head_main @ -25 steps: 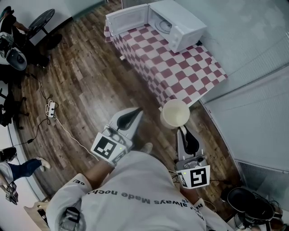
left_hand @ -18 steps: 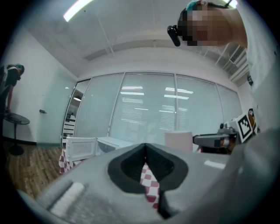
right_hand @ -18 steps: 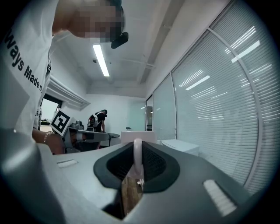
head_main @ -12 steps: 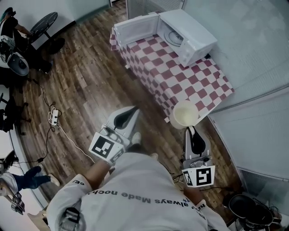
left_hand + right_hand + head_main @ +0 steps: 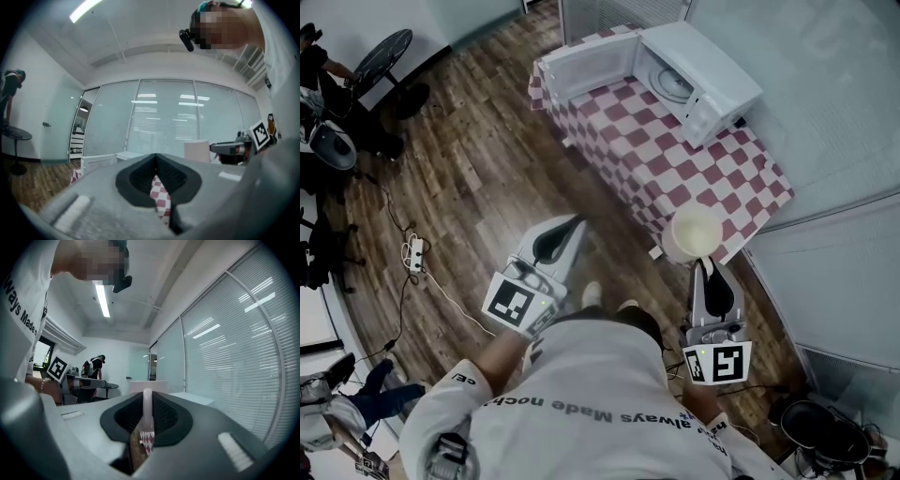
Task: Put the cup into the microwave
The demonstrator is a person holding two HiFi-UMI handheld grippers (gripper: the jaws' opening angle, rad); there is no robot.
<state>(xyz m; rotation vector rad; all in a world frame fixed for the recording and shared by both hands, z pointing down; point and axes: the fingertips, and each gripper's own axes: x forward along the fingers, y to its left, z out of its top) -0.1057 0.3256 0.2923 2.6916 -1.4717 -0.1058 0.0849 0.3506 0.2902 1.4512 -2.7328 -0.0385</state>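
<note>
The right claw point(image 5: 705, 265) is clamped on the cup point(image 5: 694, 232). In the right gripper view a thin strip of the cup's pale wall stands upright between the two dark pads, which press it from both sides. In the head view the cup sits at the claw's tip with its mouth turned up, showing a cream inside.

The cup overlaps the near corner of the tabletop point(image 5: 675, 159), which is covered in a red-and-white checked cloth. It lies at about 6 o'clock from the microwave point(image 5: 705, 73) and well apart from it. How high it hangs over the cloth cannot be told.

The microwave stands at the far end of the tabletop. Its door point(image 5: 586, 64) is swung wide open at about 9 o'clock from the oven body, and the round turntable shows inside the cavity.

The left claw point(image 5: 574, 225) is at about 9 o'clock from the cup, over the wooden floor point(image 5: 478, 178) and clear of the tabletop. Its jaws are closed tip to tip with nothing between them. In the left gripper view only a sliver of checked cloth shows through the gap lower down.

A white power strip point(image 5: 415, 251) lies on the floor at about 9 o'clock from the left claw, with its cable trailing away.
</note>
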